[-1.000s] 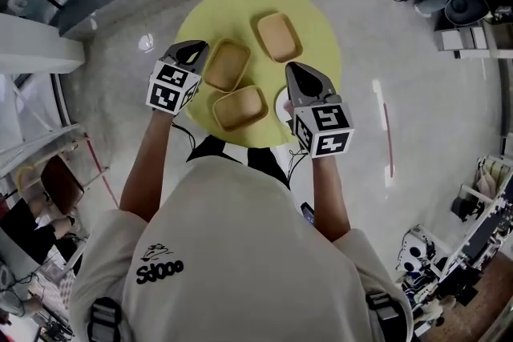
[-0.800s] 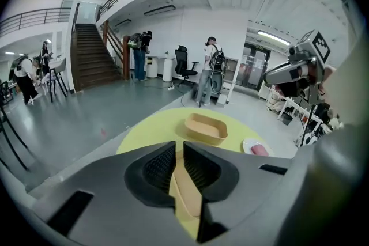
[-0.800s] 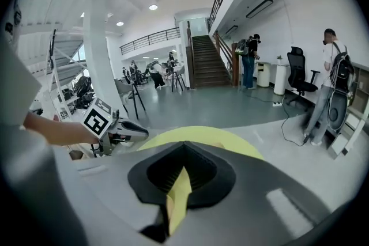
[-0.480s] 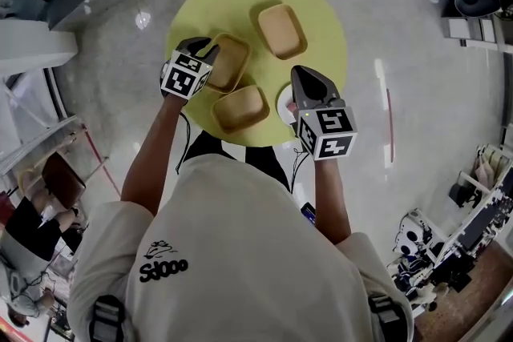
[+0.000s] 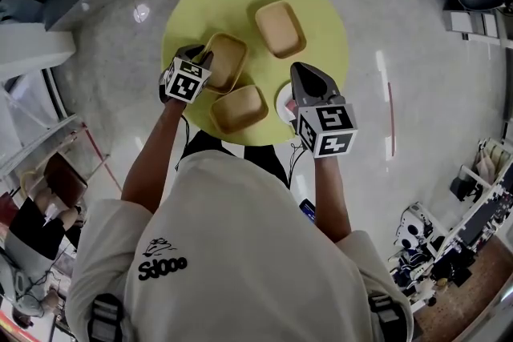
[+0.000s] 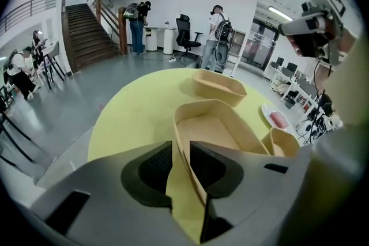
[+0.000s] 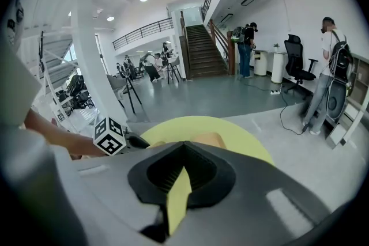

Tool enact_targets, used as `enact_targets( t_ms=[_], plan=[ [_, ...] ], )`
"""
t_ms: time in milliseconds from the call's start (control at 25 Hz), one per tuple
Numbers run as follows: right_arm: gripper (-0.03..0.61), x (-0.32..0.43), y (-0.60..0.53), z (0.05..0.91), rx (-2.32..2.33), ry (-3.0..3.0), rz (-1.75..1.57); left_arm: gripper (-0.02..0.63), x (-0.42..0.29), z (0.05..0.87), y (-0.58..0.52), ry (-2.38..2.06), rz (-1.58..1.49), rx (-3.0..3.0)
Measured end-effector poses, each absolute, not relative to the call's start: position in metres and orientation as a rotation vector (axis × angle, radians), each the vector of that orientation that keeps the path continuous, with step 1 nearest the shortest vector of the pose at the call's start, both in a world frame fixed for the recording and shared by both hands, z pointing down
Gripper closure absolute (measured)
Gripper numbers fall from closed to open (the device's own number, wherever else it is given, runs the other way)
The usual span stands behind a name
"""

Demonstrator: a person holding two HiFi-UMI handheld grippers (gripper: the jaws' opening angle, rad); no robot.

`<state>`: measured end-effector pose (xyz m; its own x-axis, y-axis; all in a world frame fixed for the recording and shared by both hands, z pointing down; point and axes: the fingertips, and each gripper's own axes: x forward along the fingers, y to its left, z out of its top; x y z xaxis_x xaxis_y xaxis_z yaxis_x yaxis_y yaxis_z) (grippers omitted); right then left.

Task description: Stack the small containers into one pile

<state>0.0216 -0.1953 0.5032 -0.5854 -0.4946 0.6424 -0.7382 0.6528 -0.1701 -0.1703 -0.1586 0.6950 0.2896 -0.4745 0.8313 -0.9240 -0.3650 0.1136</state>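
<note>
Left gripper view: left tool (image 6: 181,148) grips near wall of tan rectangular container (image 6: 212,129); right tool (image 7: 183,150) closed, empty. Next, presumably: lift, nest.

Open-plan office hall (staircase (image 7: 203,55), office chair (image 7: 296,60), desks beyond).

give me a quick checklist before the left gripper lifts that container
1. Left gripper jaws straddle the left container near wall: ok.
2. Jaws closed onto that wall: ok, the wall fills the gap.
3. Grip firm enough to lift: cannot tell.
4. Left container empty: ok.
5. Far container and near container empty, each sitting apart: ok.
6. Right gripper clear of the left container: ok, shut and empty.
</note>
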Motion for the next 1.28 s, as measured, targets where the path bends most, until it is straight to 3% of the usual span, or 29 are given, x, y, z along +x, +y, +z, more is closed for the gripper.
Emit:
enact_targets(
  t_ms=[400,880,1280],
  plan=[
    [0.568,0.023,-0.185,0.499,0.947,-2.328,0.562,0.592,-0.176,0.696,-0.149,-1.284,0.913,1.911],
    [0.568,0.035,-0.163,0.468,1.001,-2.374,0.485,0.598,-0.179,0.621,-0.167,-1.402,0.709,2.019],
    [0.568,0.034,-0.12,0.458,1.116,-2.376,0.444,0.598,-0.15,0.6,-0.134,-1.181,0.682,2.184]
  ],
)
